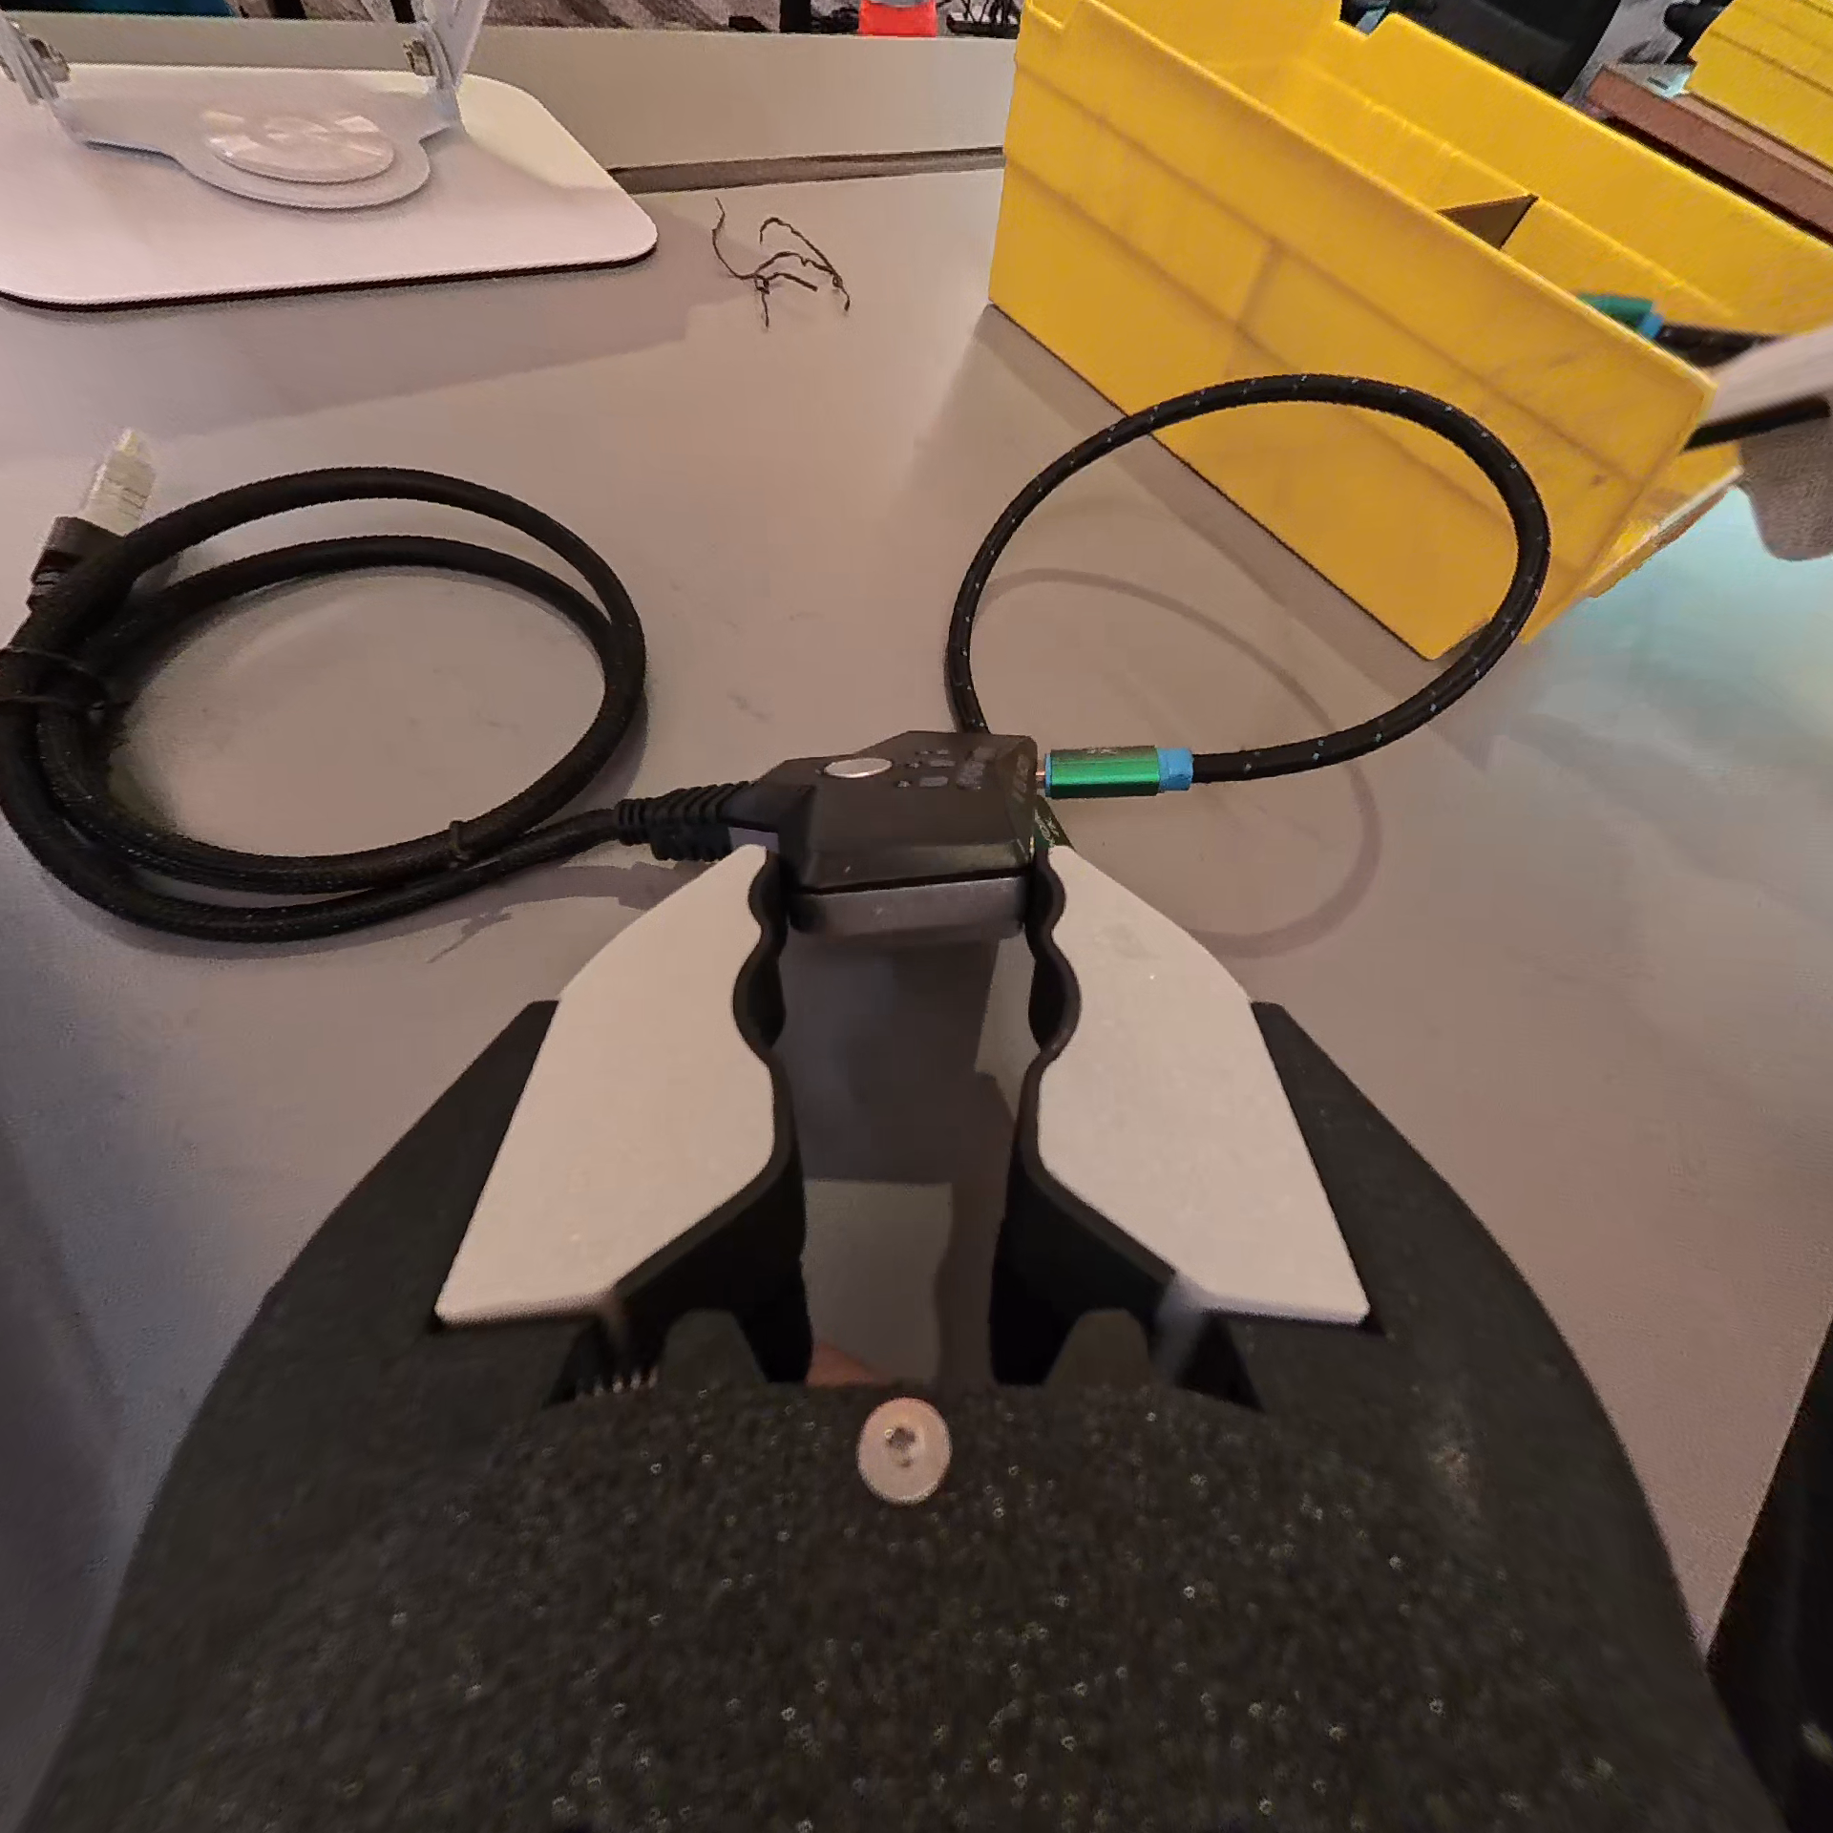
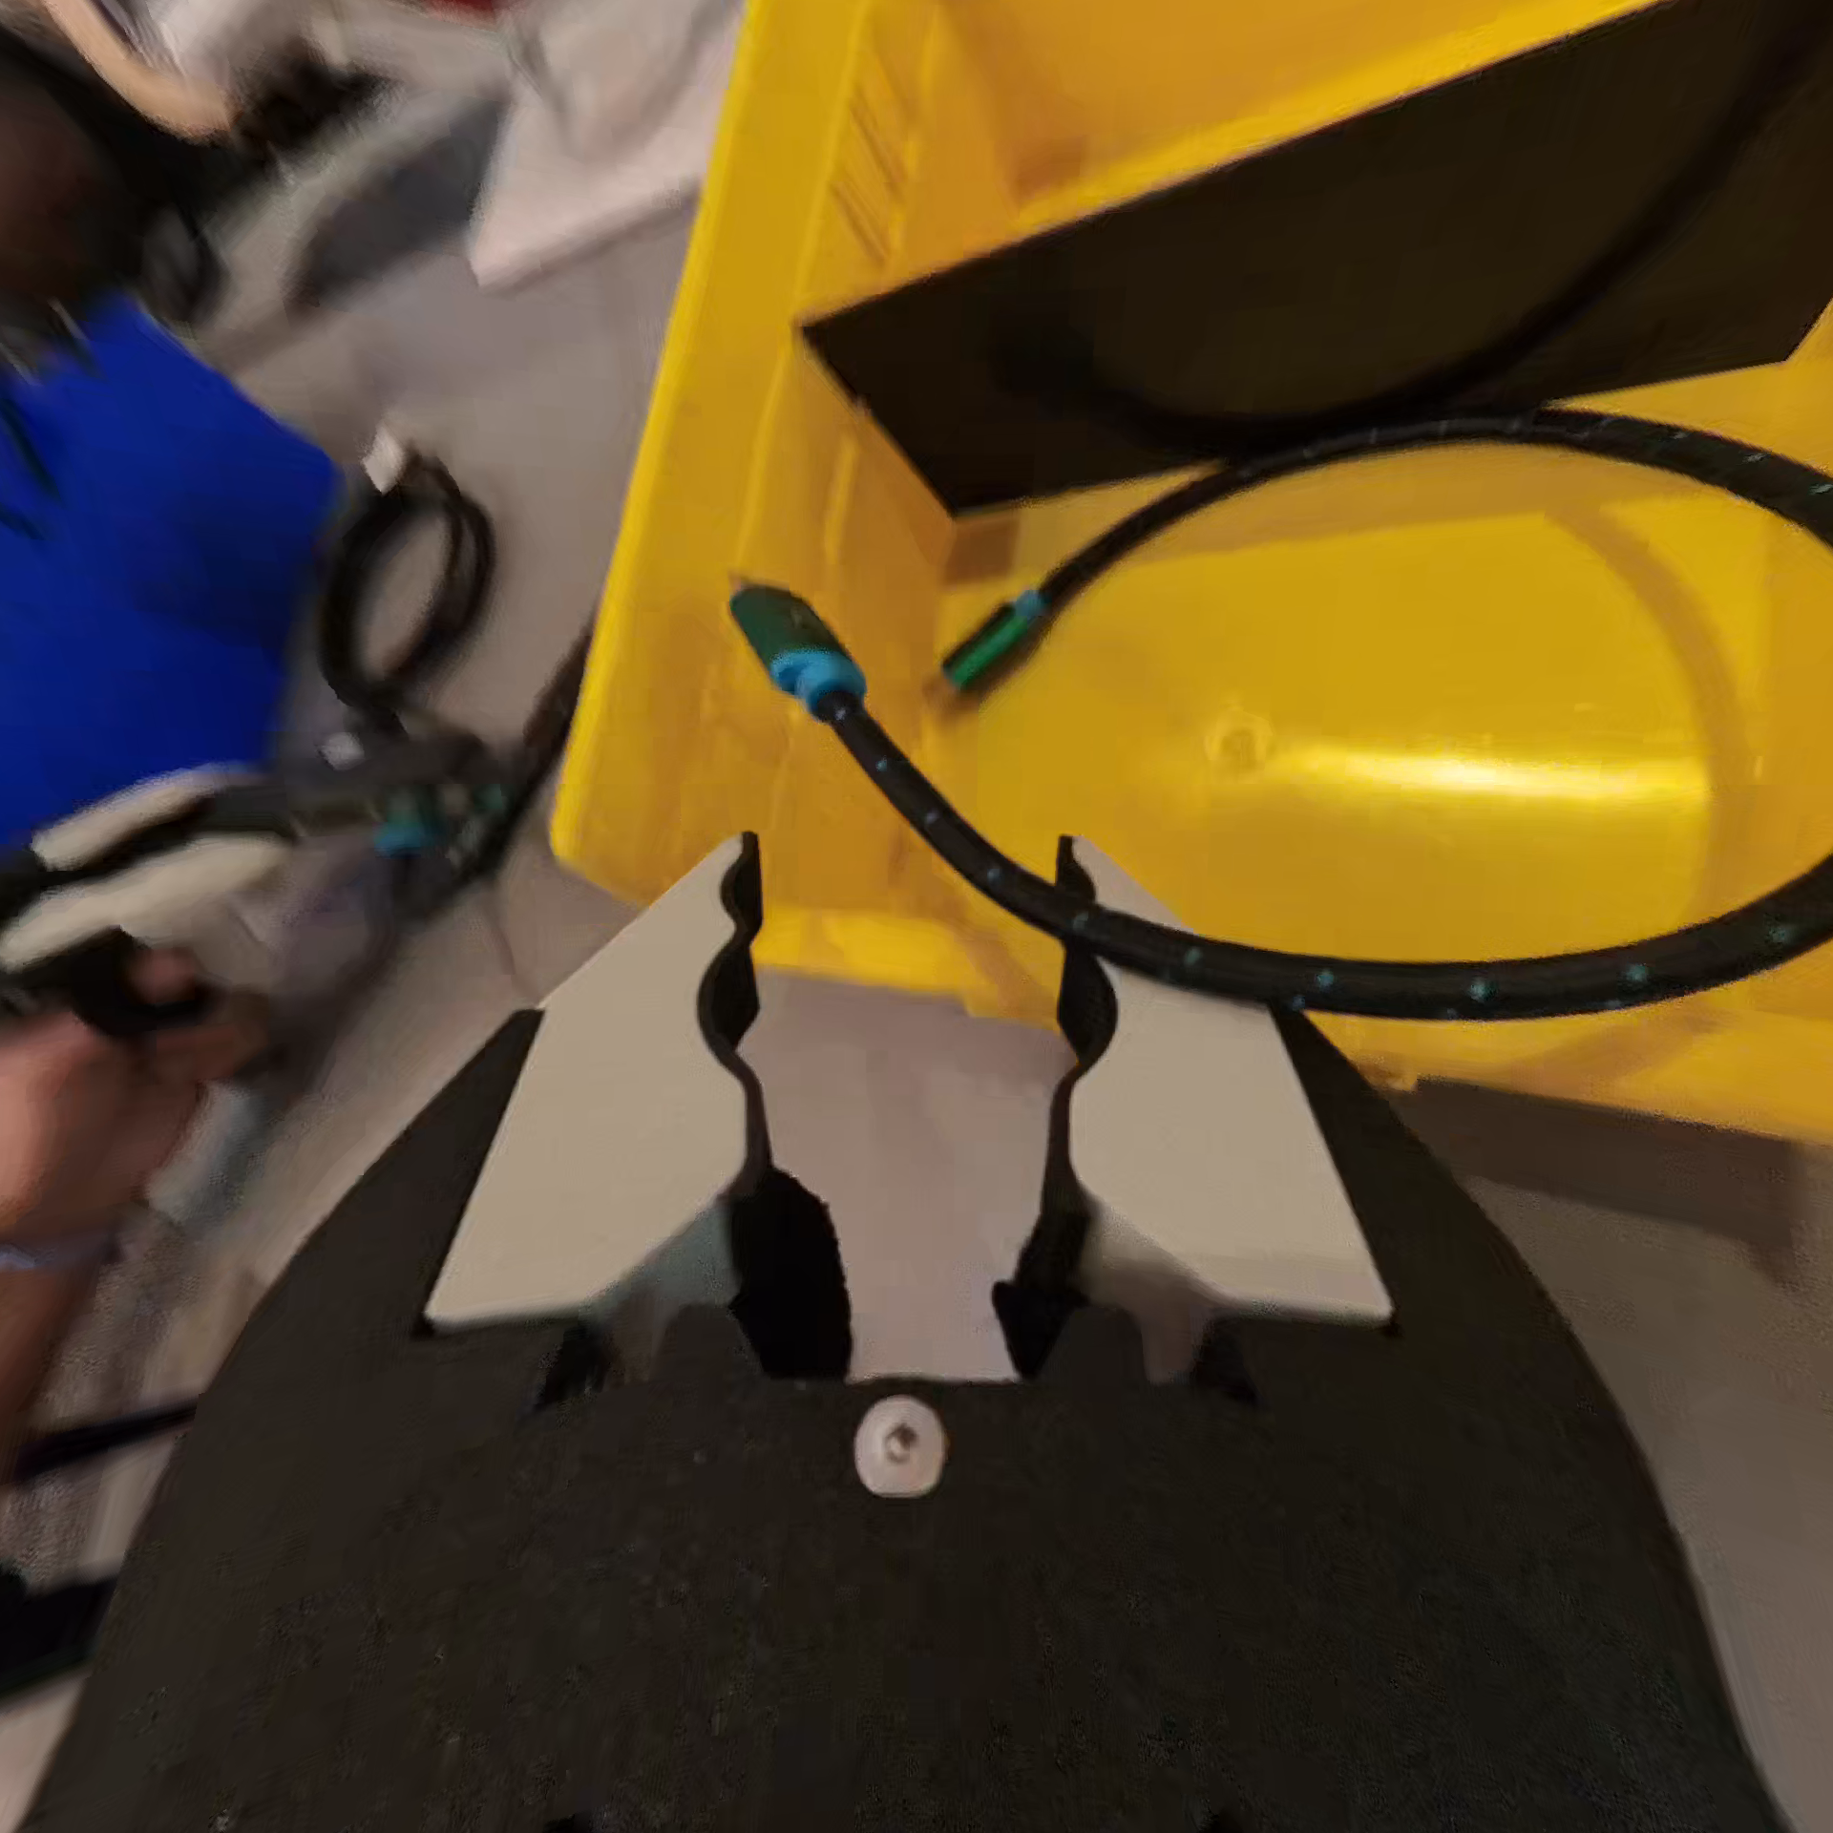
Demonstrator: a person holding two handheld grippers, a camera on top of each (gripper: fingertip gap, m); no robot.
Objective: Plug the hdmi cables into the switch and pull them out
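- The switch (image 1: 917,808), a small black box with a round silver button on top, sits clamped between the tips of the left claw (image 1: 908,893), just above the grey table (image 1: 1488,1091).
- One green metal plug (image 1: 1106,774) with a blue collar is seated in the port on the right side of the switch; its braided black cable (image 1: 1389,446) arcs forward and to the right of the left claw.
- A thicker black braided lead (image 1: 397,863) leaves the left side of the switch and lies coiled on the table, left of the left claw.
- The right claw (image 2: 908,863) is released and grips nothing. A second speckled cable (image 2: 992,883) rests across its right finger; its green, blue-collared plug (image 2: 784,635) points away, ahead of the claw tips, unsupported.
- A third green plug (image 2: 982,650) lies inside the glossy yellow bin (image 2: 694,694), ahead and right of the right claw.
- Risk: the draped cable is not gripped and is likely to slide off the smooth finger.
- Risk: the stiff braid is likely to twist the plug, so it may meet the port skewed.
- Risk: the left claw holds only the near edge of the switch; insertion force may pivot it.
- The right wrist view is motion-blurred; fine detail cannot be confirmed.
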